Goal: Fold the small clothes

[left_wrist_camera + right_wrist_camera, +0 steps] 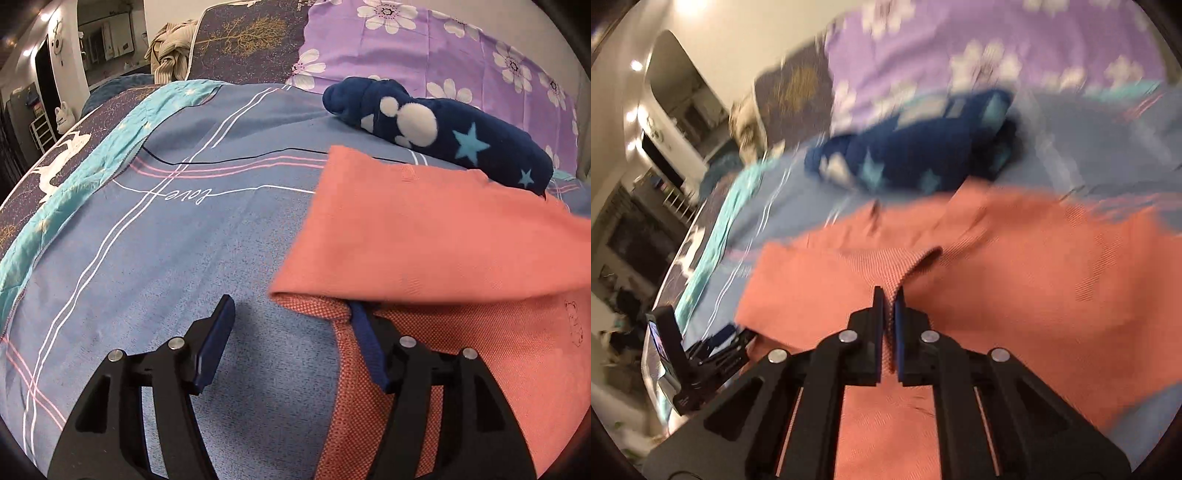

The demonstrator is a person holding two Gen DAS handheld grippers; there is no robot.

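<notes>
While the salmon-pink garment (424, 236) is lying spread on the blue bed sheet (207, 236), the left claw (291, 314) is standing wide apart at its near left corner, gripping nothing. Its left finger is hovering over bare sheet, and its right finger (365, 343) is resting against the garment's folded edge, partly tucked beneath an overhanging flap of the cloth. The right claw (889, 295) is pinching a raised ridge of the same garment (1034, 288), its two pads pressed together with only a thin fold of pink weave between them. The cloth is puckering upward from that pinch. Just beyond the garment, a rolled navy piece with stars and white dots (439, 133) is lying on the sheet, its near end touching the pink fabric's far edge. Behind it, a purple floral pillow (443, 48) is leaning at the head of the bed. The right wrist view is blurring heavily.
</notes>
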